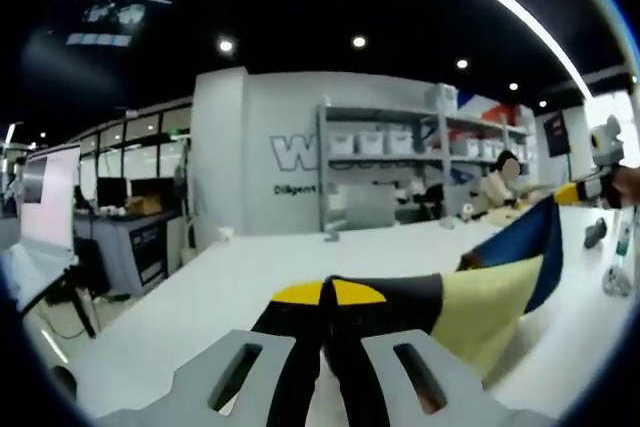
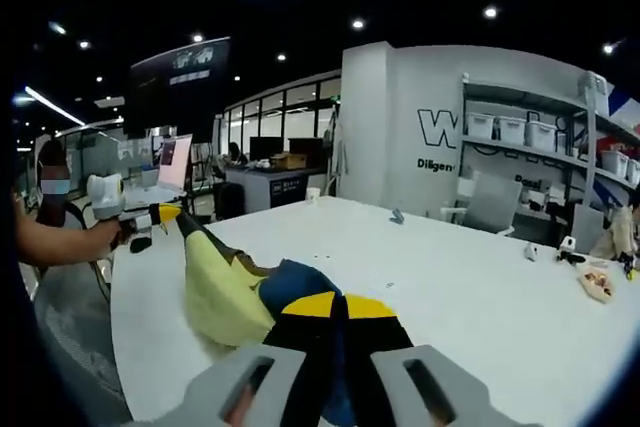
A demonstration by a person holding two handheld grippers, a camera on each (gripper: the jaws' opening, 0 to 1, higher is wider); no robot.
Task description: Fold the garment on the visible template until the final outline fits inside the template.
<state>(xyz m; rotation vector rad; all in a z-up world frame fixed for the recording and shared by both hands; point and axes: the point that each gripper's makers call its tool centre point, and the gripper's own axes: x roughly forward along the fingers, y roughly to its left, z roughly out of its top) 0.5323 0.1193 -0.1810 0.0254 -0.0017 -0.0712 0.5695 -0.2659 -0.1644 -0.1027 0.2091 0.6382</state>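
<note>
The left gripper (image 1: 328,299) has its jaws pinching a corner of the yellow, blue and black garment (image 1: 497,287). The right gripper (image 2: 338,309) has its jaws pinching another corner, the cloth stretched between the 2 above the white table (image 2: 450,287).

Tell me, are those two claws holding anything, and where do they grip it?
Yes. Both grippers are shut on one yellow and blue garment: the left gripper and right gripper each pinch its edge, stretching it above the table.
</note>
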